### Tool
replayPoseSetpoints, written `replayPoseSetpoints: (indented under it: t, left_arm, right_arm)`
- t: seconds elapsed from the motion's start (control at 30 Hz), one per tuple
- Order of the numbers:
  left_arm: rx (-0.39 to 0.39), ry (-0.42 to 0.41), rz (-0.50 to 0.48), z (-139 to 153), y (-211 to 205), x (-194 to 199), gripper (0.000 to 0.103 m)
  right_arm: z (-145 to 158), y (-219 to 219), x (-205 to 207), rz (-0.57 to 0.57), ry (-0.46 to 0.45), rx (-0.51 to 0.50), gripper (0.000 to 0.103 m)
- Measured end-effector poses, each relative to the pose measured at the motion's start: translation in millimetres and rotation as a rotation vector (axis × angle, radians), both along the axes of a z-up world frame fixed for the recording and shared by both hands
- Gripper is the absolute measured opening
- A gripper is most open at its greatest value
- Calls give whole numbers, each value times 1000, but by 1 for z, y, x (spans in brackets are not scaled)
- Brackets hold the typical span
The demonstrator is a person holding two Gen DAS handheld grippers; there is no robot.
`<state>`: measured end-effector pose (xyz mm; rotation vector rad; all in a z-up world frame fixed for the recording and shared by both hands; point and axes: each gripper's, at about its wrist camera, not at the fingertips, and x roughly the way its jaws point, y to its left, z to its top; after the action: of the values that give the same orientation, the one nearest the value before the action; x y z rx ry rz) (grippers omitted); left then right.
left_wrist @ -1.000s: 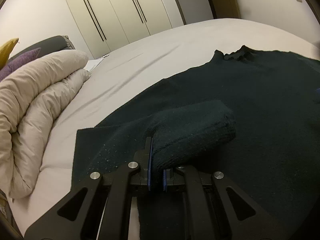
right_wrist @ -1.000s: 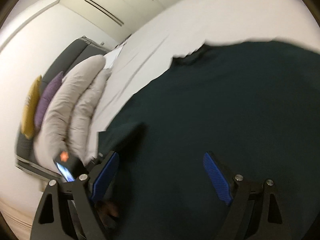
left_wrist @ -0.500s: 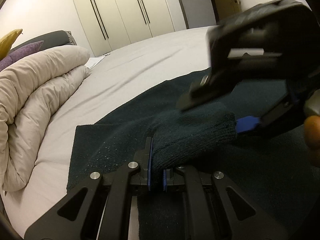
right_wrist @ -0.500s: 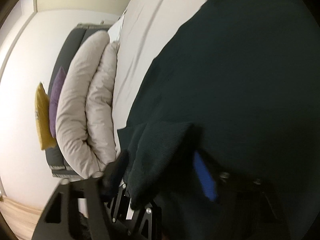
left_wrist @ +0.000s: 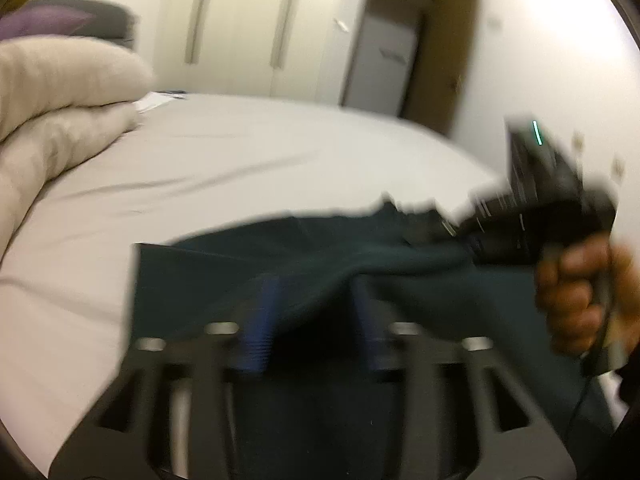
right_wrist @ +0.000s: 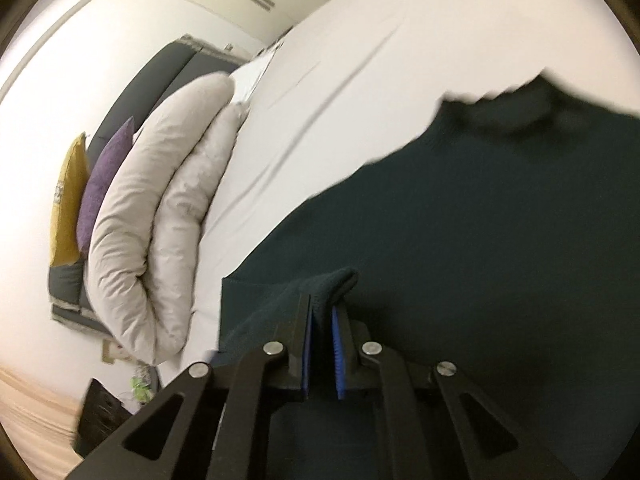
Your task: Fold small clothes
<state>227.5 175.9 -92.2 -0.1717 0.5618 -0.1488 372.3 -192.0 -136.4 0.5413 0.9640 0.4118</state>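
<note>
**Sleeve passed from left tongs to right**

A dark green sweater [right_wrist: 480,240] lay spread flat on the bed [right_wrist: 360,60], its collar toward the far side and its lower part near both cameras. The pale sheet was bare around it.

The right tongs [right_wrist: 322,340] had just been closing, and their blue pads [right_wrist: 339,360] were pressed together on a fold of the sweater's sleeve [right_wrist: 320,288]. The cloth rose out from between the pads in a small ridge just above the rest of the garment. In the left wrist view the same tool appeared as a blurred black body [left_wrist: 532,216] at the right, gripped by a person's hand [left_wrist: 576,292], with a strip of the sleeve drawn taut toward it.

The left tongs [left_wrist: 316,328] had just been opening. Their blue pads [left_wrist: 260,328] stood well apart, and the sweater cloth [left_wrist: 280,272] showed in the gap between them; the pads did not press on it. This view was heavily blurred, so finer detail could not be read.

At the left of the bed a rolled beige duvet [right_wrist: 152,232] lay against a dark headboard [right_wrist: 160,76], with a purple cushion [right_wrist: 104,176] and a yellow cushion [right_wrist: 68,208] beside it. Pale wardrobe doors [left_wrist: 240,28] and a doorway [left_wrist: 384,56] stood beyond the bed.
</note>
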Motion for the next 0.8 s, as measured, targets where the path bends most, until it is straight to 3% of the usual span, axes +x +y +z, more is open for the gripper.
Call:
replayPoseSetpoints:
  t: [0.07, 0.2, 0.27, 0.4, 0.57, 0.8]
  left_arm:
    - [-9, -52, 87, 5, 22, -4, 76]
    - [-51, -17, 157, -1, 50, 6, 76]
    - [-78, 3, 170, -4, 61, 10, 76]
    - [-46, 30, 168, -13, 60, 19, 76]
    - [-46, 65, 166, -29, 54, 29, 70]
    - [-129, 103, 221, -43, 75, 37, 66]
  right_arm:
    - [3, -29, 2, -54, -7, -17, 9]
    - [4, -87, 4, -148, -9, -60, 9]
    - [3, -106, 3, -177, -14, -83, 9]
    - [-3, -141, -1, -234, -24, -86, 9]
    - [-10, -155, -10, -258, -19, -63, 9]
    - [-15, -176, -30, -345, -12, -20, 7]
